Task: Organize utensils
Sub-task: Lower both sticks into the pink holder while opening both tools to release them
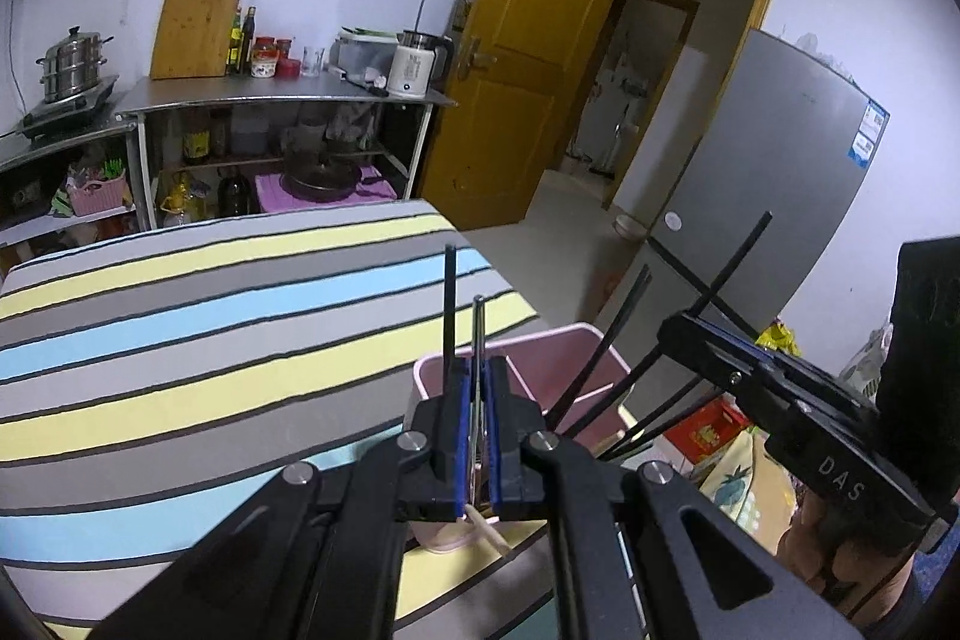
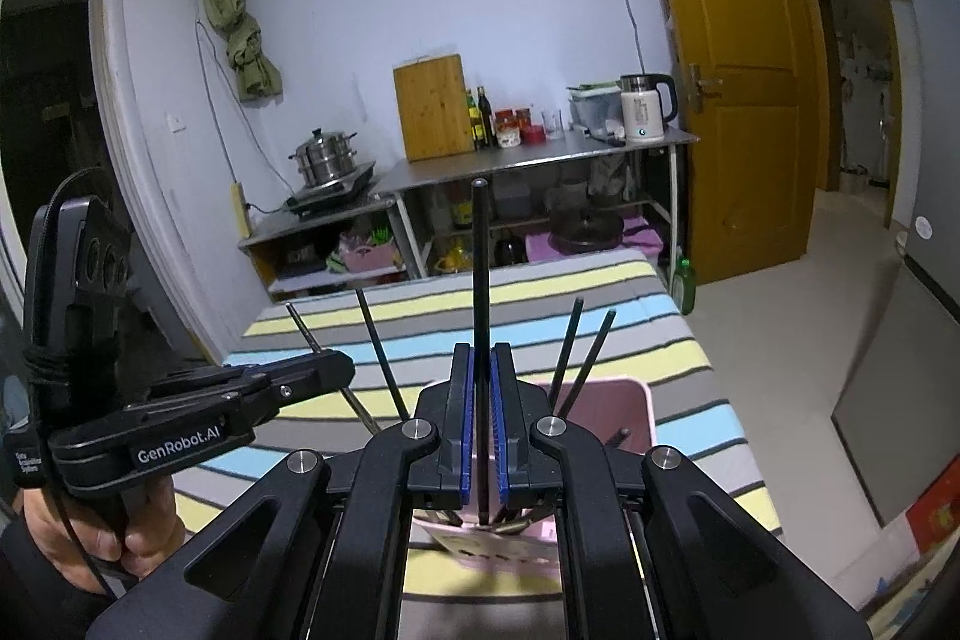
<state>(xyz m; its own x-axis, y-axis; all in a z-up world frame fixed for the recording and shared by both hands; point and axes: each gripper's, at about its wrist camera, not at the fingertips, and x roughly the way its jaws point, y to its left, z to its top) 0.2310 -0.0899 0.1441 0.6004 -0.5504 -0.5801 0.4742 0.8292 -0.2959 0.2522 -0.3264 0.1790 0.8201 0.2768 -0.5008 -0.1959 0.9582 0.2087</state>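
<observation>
A pink utensil holder (image 1: 576,370) stands on the striped table (image 1: 180,328) near its right edge, with several black chopsticks (image 1: 624,334) leaning out of it. My left gripper (image 1: 478,370) is shut on a thin metal utensil handle (image 1: 478,340) above the holder, with a black chopstick (image 1: 449,304) standing against its left finger. My right gripper (image 2: 482,376) is shut on a black chopstick (image 2: 479,280), held upright over the pink holder (image 2: 624,412). Each gripper shows in the other's view, the right one (image 1: 702,328) and the left one (image 2: 336,364), close beside the holder.
Behind the table stand steel shelves (image 1: 288,97) with a cutting board (image 1: 198,22), bottles, a kettle (image 1: 414,64) and a steamer pot (image 1: 72,64). A yellow door (image 1: 528,58) is open at right, and a grey fridge (image 1: 774,172) stands beside it.
</observation>
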